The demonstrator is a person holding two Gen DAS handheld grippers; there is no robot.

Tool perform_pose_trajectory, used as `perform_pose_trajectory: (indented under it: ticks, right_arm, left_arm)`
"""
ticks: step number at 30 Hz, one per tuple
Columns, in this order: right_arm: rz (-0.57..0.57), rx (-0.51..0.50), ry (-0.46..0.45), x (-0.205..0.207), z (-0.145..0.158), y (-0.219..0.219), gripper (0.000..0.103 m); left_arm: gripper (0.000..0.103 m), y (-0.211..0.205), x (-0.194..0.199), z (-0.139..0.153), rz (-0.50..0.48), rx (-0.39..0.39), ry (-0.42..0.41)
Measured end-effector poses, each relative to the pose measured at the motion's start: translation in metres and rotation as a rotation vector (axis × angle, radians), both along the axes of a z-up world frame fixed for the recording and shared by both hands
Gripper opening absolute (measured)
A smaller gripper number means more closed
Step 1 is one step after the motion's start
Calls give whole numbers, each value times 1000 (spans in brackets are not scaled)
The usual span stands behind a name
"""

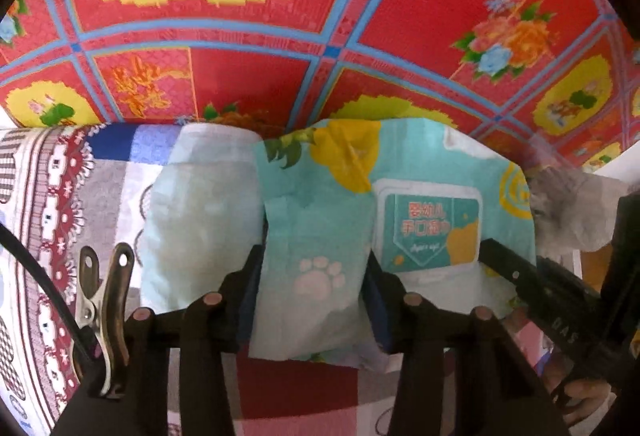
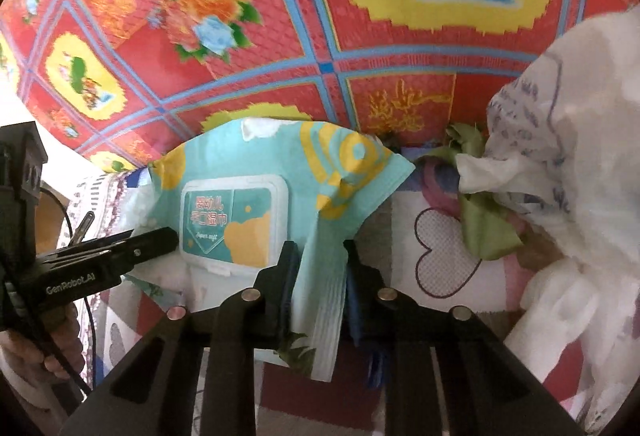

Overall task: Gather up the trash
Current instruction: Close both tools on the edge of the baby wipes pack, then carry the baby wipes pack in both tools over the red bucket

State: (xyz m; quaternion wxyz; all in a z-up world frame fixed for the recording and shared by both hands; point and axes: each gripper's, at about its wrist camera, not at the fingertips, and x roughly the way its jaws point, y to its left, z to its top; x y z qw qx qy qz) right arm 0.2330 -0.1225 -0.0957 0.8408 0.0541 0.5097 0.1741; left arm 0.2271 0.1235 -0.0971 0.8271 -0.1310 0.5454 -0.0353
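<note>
Wet-wipe packet (image 1: 400,196), teal with yellow blotches and a white flip lid, lies limp across a patterned bedcover (image 1: 52,204) at the edge of a bed, a red, yellow and blue floral floor mat (image 1: 248,76) filling the view beyond; the left gripper (image 1: 312,276) has its jaws partly closed, pads pressing either side of a folded teal flap bearing a pink paw print at 6 o'clock of the packet, while the right gripper (image 2: 320,276), jaws narrower, pinches the packet's other crimped end, its pads tight on the wrapper; seen from the right wrist, the left gripper reaches in from 9 o'clock with one finger lying on the packet beside the lid, a person's hand (image 2: 36,348) on its handle; a pale folded wrapper (image 1: 200,204) lies just at 9 o'clock of the packet in the left view, a metal clip (image 1: 104,300) near the lower left; a white plastic bag (image 2: 568,164) slumps at 3 o'clock in the right view, crumpled green scraps (image 2: 480,220) at its mouth; what else it holds cannot be told
</note>
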Motion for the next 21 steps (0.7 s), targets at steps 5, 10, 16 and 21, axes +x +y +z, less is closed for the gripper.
perform_pose_trajectory:
  ticks: [5, 10, 16, 21]
  right_arm:
    - [-12, 12, -18, -11, 13, -2, 23]
    - [-38, 24, -22, -27, 21, -14, 23]
    - [-73, 29, -30, -51, 27, -26, 23]
    - [-115, 30, -29, -77, 30, -36, 23]
  left_arm:
    - [47, 3, -11, 16, -22, 18, -27]
    - [47, 5, -12, 24, -45, 31, -38]
    - [47, 3, -28, 35, -81, 24, -40]
    - [47, 5, -45, 37, -130, 42, -42]
